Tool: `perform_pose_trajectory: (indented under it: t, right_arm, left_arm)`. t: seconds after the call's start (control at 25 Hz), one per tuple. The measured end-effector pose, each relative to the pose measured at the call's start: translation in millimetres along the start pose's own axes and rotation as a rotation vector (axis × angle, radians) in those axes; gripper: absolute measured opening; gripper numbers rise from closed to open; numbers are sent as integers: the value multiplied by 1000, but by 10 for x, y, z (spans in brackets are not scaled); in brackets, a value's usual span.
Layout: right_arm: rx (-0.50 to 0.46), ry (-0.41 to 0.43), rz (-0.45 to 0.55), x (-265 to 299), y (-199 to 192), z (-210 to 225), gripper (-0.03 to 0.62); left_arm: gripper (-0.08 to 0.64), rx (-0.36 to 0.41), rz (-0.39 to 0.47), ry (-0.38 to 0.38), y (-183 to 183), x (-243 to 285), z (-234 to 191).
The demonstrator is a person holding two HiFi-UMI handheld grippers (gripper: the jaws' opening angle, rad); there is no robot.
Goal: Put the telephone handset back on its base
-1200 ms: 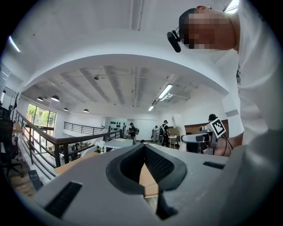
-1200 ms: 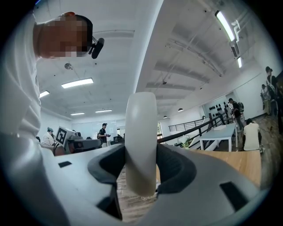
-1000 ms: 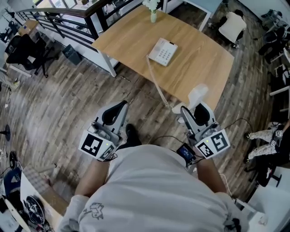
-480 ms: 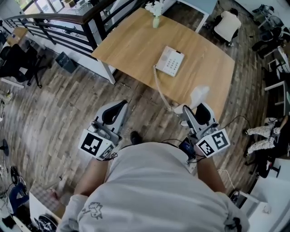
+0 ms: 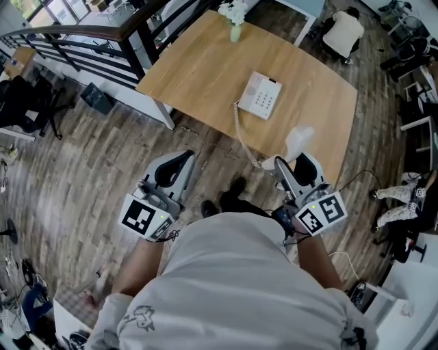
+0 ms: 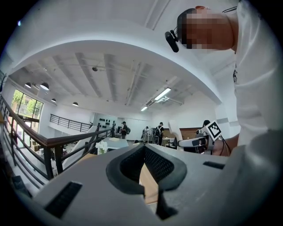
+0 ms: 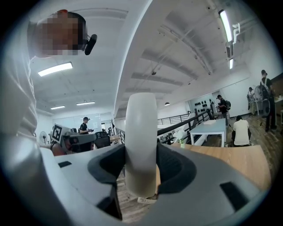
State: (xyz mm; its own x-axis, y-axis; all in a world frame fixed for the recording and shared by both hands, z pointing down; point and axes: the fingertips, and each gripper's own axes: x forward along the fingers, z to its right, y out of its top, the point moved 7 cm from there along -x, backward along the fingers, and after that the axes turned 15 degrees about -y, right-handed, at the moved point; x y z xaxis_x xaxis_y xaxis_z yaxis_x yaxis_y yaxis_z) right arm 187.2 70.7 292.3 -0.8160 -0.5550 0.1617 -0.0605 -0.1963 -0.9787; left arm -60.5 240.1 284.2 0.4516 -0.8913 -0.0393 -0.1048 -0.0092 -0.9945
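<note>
Head view, looking steeply down over the wearer's pale shirt.

- Wooden table [image 5: 198, 68] at 12 o'clock, standing on a plank floor [image 5: 89, 171].
- Telephone base [image 5: 261, 96] lies flat on the table, right of its middle, keypad up. The cradle is bare, with no handset on it.
- Coiled cord [image 5: 241, 133] leaves the base at its 7 o'clock corner, runs over the table's near edge and hangs across to the right gripper.
- Handset [image 5: 298, 140], white, is off the base and well apart from it, at about 5 o'clock from it, near the table's near edge.
- Right gripper [image 5: 293, 160] is clamped on the handset. Its own view shows the white body standing upright between the two dark pads, a pad pressed against each side, the upper end rising well above the jaws.
- Left gripper [image 5: 179, 163] is at 9 o'clock from the right one, well apart, over the floor. Its own view shows the pad tips meeting at the far end and nothing held, only a sliver of the tabletop seen through the hollow between the pads.
- Both grippers point toward the table, roughly level.
- Small vase of white flowers [image 5: 235, 20] stands at the table's far edge, 11 o'clock from the base.
- Dark railing [image 5: 89, 48] at 10 o'clock.
- A seated person [image 5: 342, 34] at 1 o'clock, beyond the table.
</note>
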Motion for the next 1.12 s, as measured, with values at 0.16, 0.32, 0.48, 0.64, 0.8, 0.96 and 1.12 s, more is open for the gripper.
perform_pose_trajectory:
  t: [0.16,0.32,0.48,0.64,0.8,0.96,1.12]
  right_arm:
    - [22,-2,0,224,-33,180,222]
    - [46,7,-10,538,-66,420,222]
    - [62,6,-15,845,-18,700,222]
    - [85,3,-26,1067,-26,1026,222]
    - [107,11,-52,1182,-40,1286,222]
    - [130,1,-69,1270,-73,1488,222]
    - [151,-37,-76,1357,-126,1567,222]
  left_arm:
    - [6,9,-17,-9,10,212,-184]
    - [6,5,-30,-4,-23,484,-432]
    - [5,-2,-47,-19,-18,891,-704]
    - [5,1,-60,-36,-29,1364,-896]
    - [6,-1,-74,-51,-17,1729,-981]
    - [5,-12,-95,-69,-54,1978,-1065]
    - [6,-4,-108,-102,-81,2144,-1229]
